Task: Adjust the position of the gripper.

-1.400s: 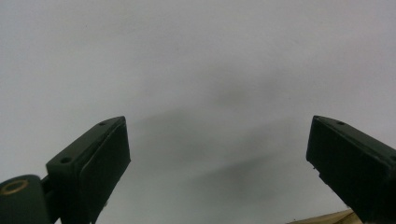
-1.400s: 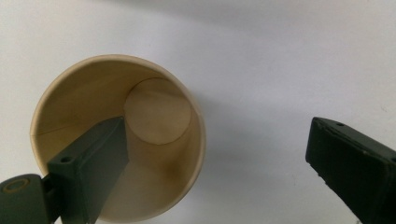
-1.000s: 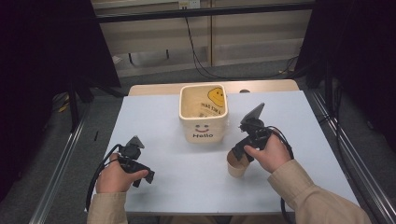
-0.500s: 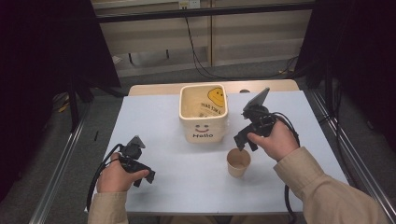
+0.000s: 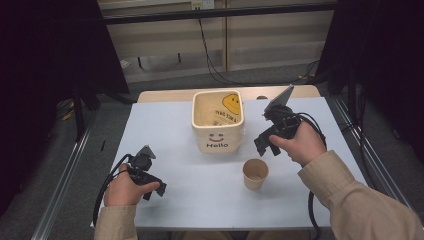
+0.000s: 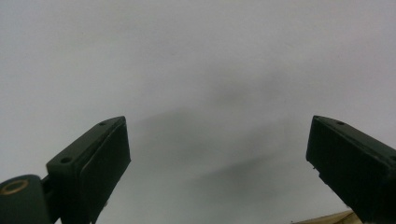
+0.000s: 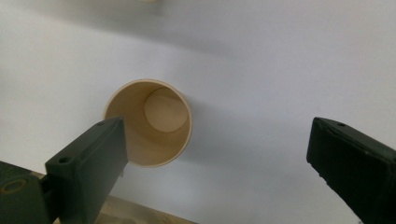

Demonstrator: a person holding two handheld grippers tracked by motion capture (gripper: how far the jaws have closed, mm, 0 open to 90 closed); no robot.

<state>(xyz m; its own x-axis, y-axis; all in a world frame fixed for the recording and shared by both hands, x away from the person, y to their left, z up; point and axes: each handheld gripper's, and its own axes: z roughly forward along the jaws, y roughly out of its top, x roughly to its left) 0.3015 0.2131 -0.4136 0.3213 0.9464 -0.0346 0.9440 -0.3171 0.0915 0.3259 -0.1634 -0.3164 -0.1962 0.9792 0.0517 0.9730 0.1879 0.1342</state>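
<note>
While upright, round paper cup [image 5: 255, 173] (tan, smooth) sits apart.

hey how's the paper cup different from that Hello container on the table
The paper cup is round, plain brown and the smaller; the Hello container is squarish, cream, printed with smiley faces and text, and bigger. The cup sits nearer the person, the container farther back. Both stand upright and open-topped, and the cup looks empty.
</note>
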